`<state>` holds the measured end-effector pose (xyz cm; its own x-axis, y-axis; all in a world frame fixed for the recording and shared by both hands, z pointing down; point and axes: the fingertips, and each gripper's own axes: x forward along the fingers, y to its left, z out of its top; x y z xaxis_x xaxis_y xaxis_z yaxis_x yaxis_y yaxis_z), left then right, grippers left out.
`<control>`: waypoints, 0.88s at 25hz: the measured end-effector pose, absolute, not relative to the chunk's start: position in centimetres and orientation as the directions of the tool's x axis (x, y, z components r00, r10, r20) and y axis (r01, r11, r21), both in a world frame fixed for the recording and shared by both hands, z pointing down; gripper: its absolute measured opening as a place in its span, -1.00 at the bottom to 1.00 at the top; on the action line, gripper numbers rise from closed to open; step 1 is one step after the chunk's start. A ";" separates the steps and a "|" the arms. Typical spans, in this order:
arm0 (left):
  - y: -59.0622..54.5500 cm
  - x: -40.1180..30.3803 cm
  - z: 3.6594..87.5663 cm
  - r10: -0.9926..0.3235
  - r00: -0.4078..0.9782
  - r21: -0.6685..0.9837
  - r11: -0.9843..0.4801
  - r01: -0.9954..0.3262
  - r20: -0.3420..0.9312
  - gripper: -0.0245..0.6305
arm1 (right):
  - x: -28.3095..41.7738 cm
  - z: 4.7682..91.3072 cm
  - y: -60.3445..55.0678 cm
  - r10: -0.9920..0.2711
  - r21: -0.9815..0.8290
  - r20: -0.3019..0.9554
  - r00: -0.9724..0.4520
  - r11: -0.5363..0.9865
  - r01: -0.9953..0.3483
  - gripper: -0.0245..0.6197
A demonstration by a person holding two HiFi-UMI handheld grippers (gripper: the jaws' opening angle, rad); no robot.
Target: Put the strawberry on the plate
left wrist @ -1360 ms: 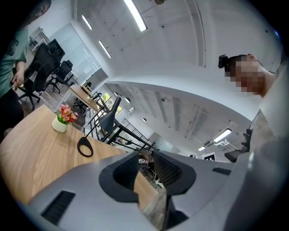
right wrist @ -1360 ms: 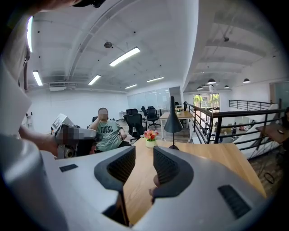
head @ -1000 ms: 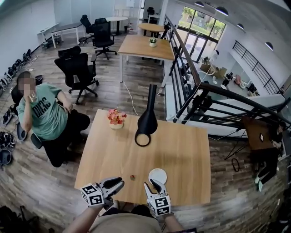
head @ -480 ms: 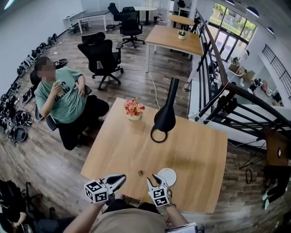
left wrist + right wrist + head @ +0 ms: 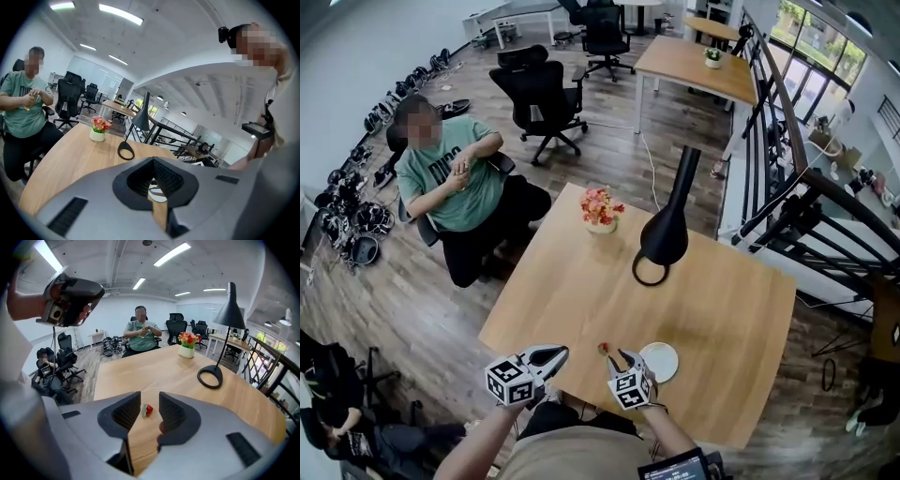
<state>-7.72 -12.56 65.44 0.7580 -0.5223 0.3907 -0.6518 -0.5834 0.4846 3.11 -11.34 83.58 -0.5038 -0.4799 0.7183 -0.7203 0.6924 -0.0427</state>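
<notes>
The left gripper (image 5: 555, 356) is staying low at the near edge of the light wooden table (image 5: 581, 291), just like a moment ago. Its two jaws are pressed together at the tips and are holding nothing.

The small red strawberry (image 5: 603, 349) is lying on the table, just left of the plate and not on it yet.

The right gripper (image 5: 617, 356) is the thing that is changing. A moment ago it was pointing at the plate, with the strawberry off to its left. Now it is swinging over to the strawberry. Its jaws are spread apart, and the strawberry is showing in the gap between them, not pinched yet.

The small round white plate (image 5: 670, 352) is waiting empty, just to the right. So the grab is probably coming next.
</notes>
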 end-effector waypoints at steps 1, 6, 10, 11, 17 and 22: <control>-12.7 -7.6 65.6 -0.521 0.756 0.484 -0.582 -0.654 0.395 -0.92 | 3.0 84.3 -11.5 -0.470 -0.044 0.724 -0.505 0.698 -0.714 -0.54; -12.7 -6.9 66.4 -0.504 0.759 0.491 -0.578 -0.652 0.413 -0.92 | 2.3 88.2 -12.1 -0.409 -0.057 0.758 -0.508 0.734 -0.676 -0.54; -12.4 -7.1 66.9 -0.480 0.761 0.495 -0.578 -0.649 0.436 -0.92 | 1.4 91.0 -12.2 -0.357 -0.068 0.782 -0.510 0.765 -0.640 -0.54; -12.4 -7.2 66.9 -0.474 0.762 0.496 -0.580 -0.647 0.440 -0.92 | 1.2 91.6 -12.2 -0.344 -0.070 0.787 -0.511 0.774 -0.629 -0.54; -13.0 -7.3 67.4 -0.449 0.766 0.497 -0.584 -0.642 0.461 -0.92 | -0.2 95.2 -11.8 -0.270 -0.064 0.822 -0.502 0.832 -0.551 -0.54; -13.8 -7.0 67.4 -0.432 0.771 0.496 -0.594 -0.633 0.467 -0.92 | -0.8 97.1 -12.1 -0.236 -0.060 0.847 -0.477 0.849 -0.525 -0.54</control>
